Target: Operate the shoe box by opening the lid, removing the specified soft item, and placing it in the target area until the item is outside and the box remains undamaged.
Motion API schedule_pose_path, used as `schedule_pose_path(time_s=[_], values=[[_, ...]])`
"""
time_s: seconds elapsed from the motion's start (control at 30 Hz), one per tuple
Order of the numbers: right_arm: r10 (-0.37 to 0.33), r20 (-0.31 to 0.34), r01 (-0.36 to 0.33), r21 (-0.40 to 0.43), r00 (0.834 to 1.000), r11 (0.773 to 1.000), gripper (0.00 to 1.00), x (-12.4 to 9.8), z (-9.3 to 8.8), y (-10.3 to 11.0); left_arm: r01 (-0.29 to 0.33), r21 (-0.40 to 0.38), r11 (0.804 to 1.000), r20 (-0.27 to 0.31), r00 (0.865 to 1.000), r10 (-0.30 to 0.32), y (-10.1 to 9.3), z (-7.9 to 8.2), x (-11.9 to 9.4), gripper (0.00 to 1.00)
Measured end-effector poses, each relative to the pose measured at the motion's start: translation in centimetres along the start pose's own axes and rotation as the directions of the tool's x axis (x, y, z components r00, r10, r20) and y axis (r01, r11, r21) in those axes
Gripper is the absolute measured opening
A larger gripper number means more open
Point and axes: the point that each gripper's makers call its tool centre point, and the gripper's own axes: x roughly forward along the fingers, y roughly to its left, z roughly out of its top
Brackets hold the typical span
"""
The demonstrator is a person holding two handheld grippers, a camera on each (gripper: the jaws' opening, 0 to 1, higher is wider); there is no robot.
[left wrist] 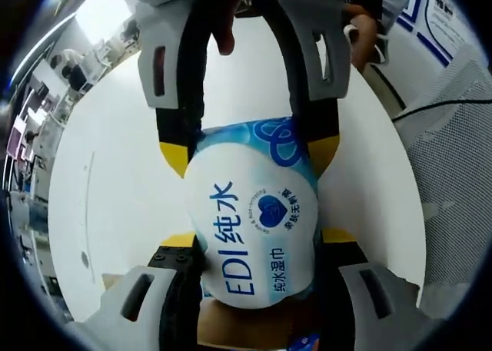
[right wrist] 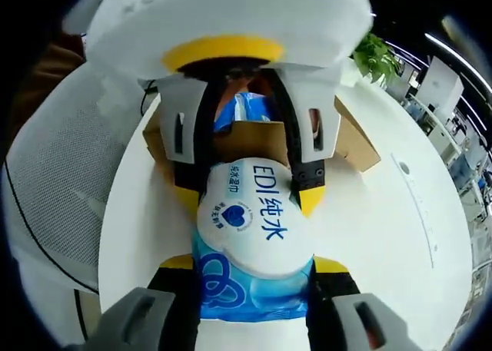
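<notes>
— Wipes first: where is the pack?

— Between both tongs. In the left gripper view the wet-wipes pack (left wrist: 257,228), white and blue with "EDI" printed on it, sits between the left gripper (left wrist: 257,240)'s yellow-tipped jaws, which press its sides. The right gripper (left wrist: 250,155) reaches in from the far side, and its yellow tips clasp the blue end of the same pack.

— And from the other camera?

— Same hold, mirrored. In the right gripper view the right gripper (right wrist: 254,270) has the pack's blue end between its jaws, and the left gripper (right wrist: 250,197) comes in from the far side, closed on the white end. So each tong grips one end of the pack.

— Where's the shoe box?

— In the right gripper view the cardboard shoe box (right wrist: 350,144) lies beyond the pack on the white table (right wrist: 384,236), flaps open, with something blue showing inside. The pack is outside it, above the table on the near side. Whether it touches the tabletop I cannot tell.

— Anything else?

— A green plant (right wrist: 377,59) at the table's far right edge, and a white mesh panel (right wrist: 69,182) on the left.
</notes>
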Motion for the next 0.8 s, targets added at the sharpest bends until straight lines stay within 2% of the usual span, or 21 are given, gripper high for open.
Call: schedule_pose_path(time_s=[0.53,0.8], values=[[0.007,-0.034,-0.008,-0.017,0.999,1.000,0.51,1.2,-0.9,-0.3,-0.001,-0.005,1.000,-0.013,1.000,0.001,0.2,0.0,0.5,0.58],[0.000,-0.049,0.000,-0.012,0.999,1.000,0.51,1.5,-1.4,-0.4,-0.006,-0.016,1.000,-0.002,1.000,0.006,0.3,0.1,0.7,0.59]])
